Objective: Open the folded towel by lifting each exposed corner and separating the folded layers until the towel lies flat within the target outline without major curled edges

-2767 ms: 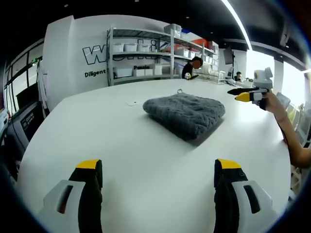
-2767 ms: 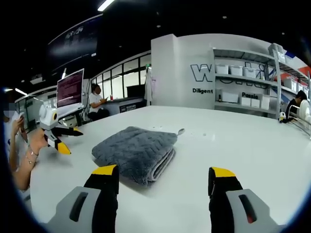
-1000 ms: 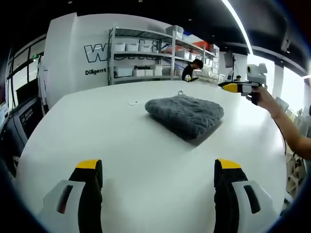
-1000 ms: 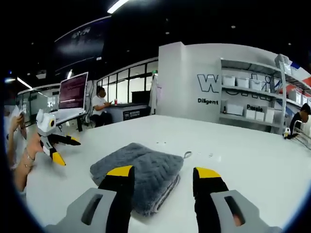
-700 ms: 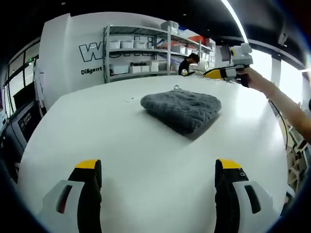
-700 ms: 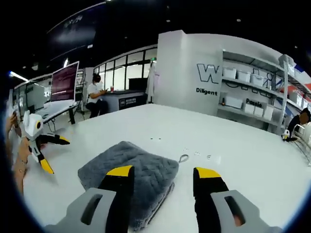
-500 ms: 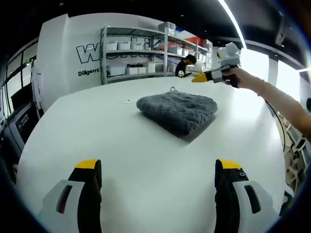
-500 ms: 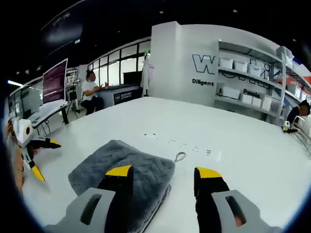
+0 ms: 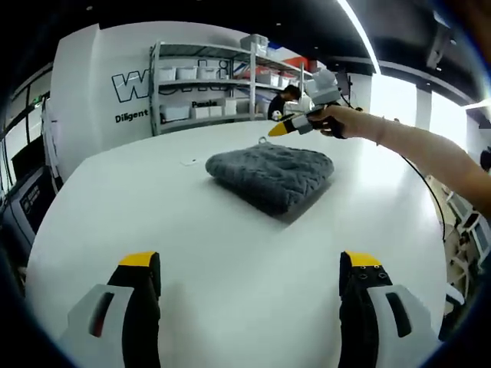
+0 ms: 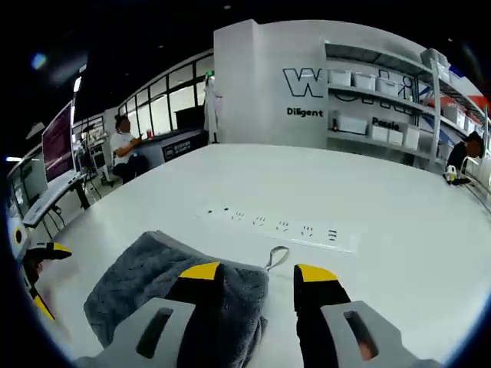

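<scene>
A folded grey towel (image 9: 268, 172) with a ribbed weave lies on the round white table (image 9: 230, 253), well ahead of my left gripper (image 9: 251, 264). That gripper is wide open over bare table. A hand holds my right gripper (image 9: 294, 125) over the towel's far corner. In the right gripper view the towel (image 10: 149, 284) lies at the lower left, with its hanging loop (image 10: 276, 256) just ahead of the jaws. My right gripper (image 10: 258, 274) is open but narrow, its left jaw above the towel's corner. The left gripper's yellow tips (image 10: 47, 249) peek in at the far left.
A flush strip of sockets (image 10: 280, 225) sits in the table beyond the loop. Shelves with white bins (image 9: 207, 96) stand past the table, with a person (image 9: 280, 103) beside them. Another person (image 10: 121, 146) sits at a desk. The holder's forearm (image 9: 414, 149) stretches across the right side.
My right gripper has swung over the towel to its far corner by the loop, and its jaws have narrowed. The left gripper has stayed wide open, drifting only slightly.
</scene>
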